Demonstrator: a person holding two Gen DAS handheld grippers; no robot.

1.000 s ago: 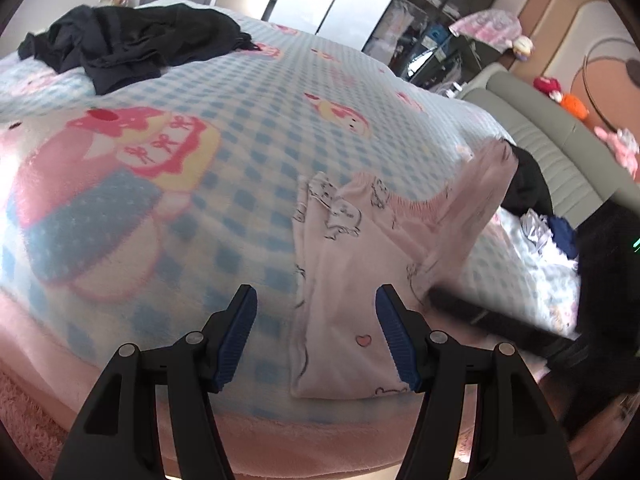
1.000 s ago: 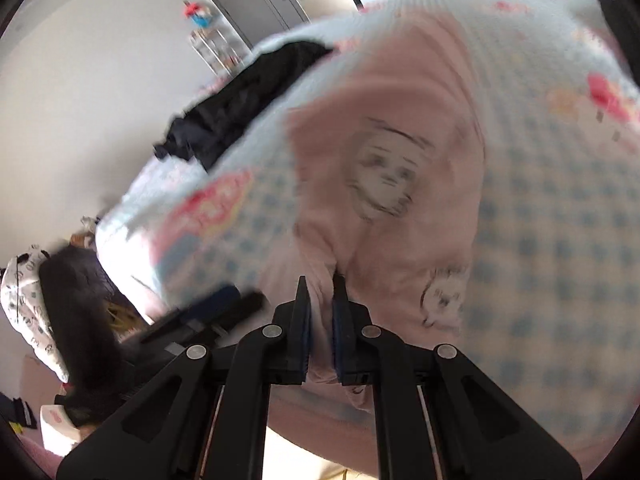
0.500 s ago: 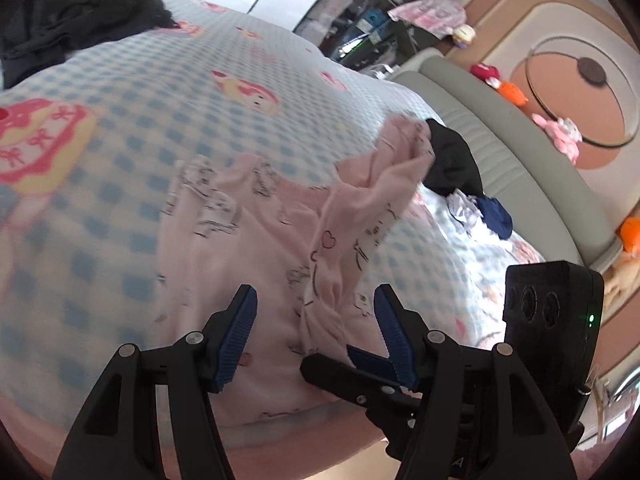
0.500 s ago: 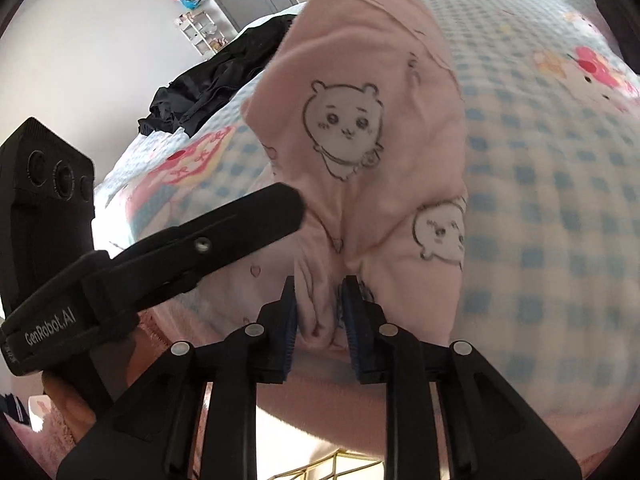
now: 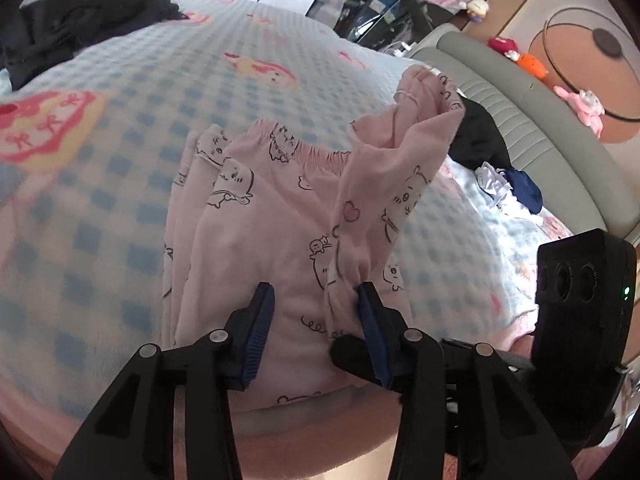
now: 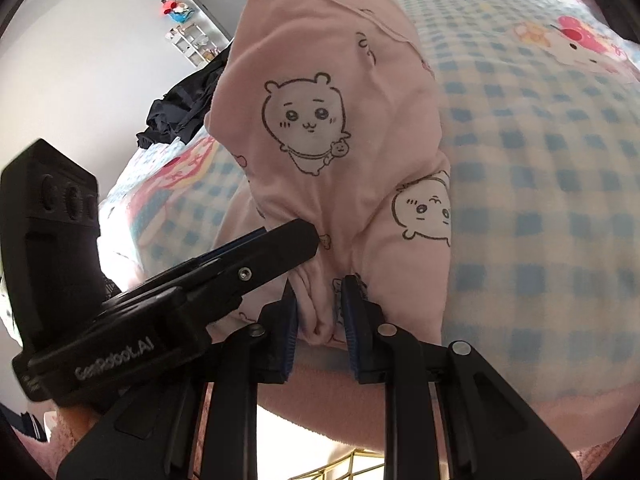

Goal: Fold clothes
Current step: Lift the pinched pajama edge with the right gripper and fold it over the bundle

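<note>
I see the bed, under a blue-and-white checked blanket with cartoon prints, filling the view ahead of both pairs of fingers. Far beyond my left fingers a heap of dark clothes lies on the blanket; off to their right are a grey-green headboard and a small dark garment.

The pink pyjama trousers, printed with little bear faces, lie flat directly ahead of my left fingers, waistband at the far end. One trouser leg rises in a bunched column ahead of my right fingers.

My left gripper has its fingers apart, spread over the near end of the trousers, its right finger touching the raised fabric. My right gripper has its fingers clamped on a gathered fold of the trouser leg.
</note>
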